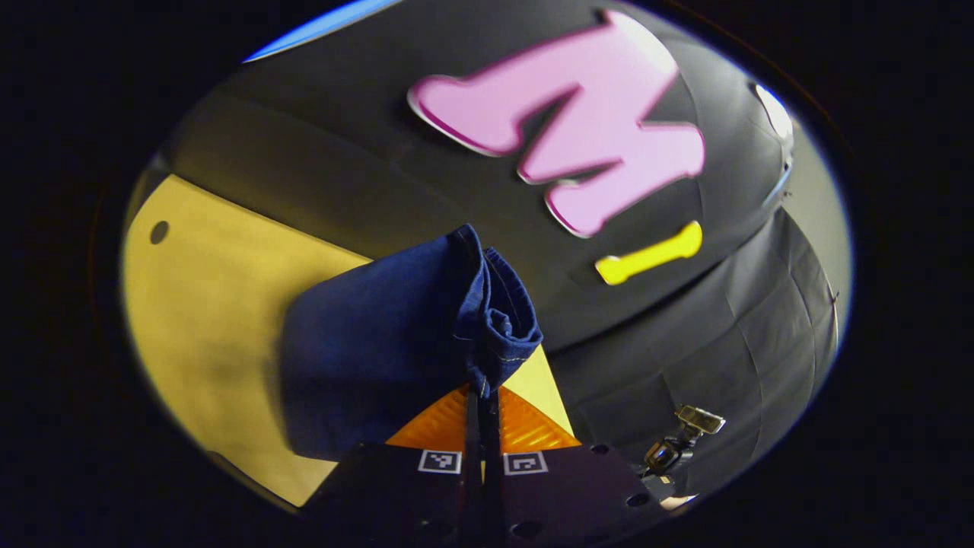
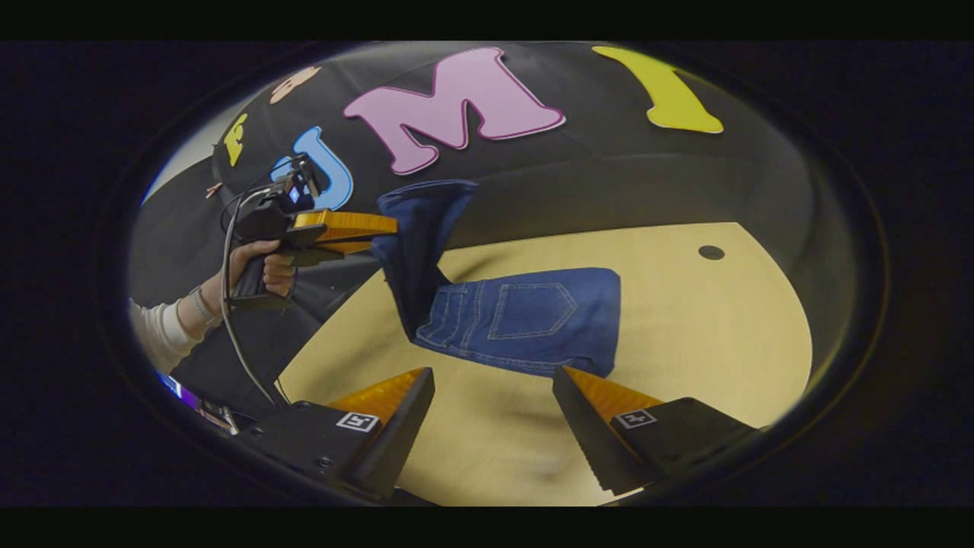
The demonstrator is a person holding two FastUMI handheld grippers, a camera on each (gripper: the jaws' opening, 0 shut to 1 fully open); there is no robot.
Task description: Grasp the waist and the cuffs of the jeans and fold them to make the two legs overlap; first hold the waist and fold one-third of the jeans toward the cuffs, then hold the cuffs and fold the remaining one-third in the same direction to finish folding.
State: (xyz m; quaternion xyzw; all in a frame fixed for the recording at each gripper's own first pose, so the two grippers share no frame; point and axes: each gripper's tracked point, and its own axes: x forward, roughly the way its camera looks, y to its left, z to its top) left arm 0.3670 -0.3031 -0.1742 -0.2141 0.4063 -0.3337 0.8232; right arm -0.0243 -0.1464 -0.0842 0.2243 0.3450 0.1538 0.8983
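A pale wooden worktop (image 2: 685, 320) sits in front of the booth's black cloth wall (image 2: 647, 183), and your jeans (image 2: 533, 320) lie partly on it, the pocket side up in the right gripper view. One end of the jeans is lifted clear of the worktop: in the left gripper view your left gripper (image 1: 482, 396) has its fingers closed tight on a bunched hem of the denim, with the cloth hanging away to the left over the wood. From the right gripper view you see that same gripper held up at the left, above the worktop's edge, your hand (image 2: 255, 266) wrapped round its handle, a pale sleeve (image 2: 156, 331) behind the wrist and a cable (image 2: 232, 320) trailing down from it. Your right gripper (image 2: 494, 403) hovers low over bare worktop just in front of the jeans, its fingers spread wide apart and holding nothing. A small dark hole (image 2: 711, 252) marks the worktop at the far right.
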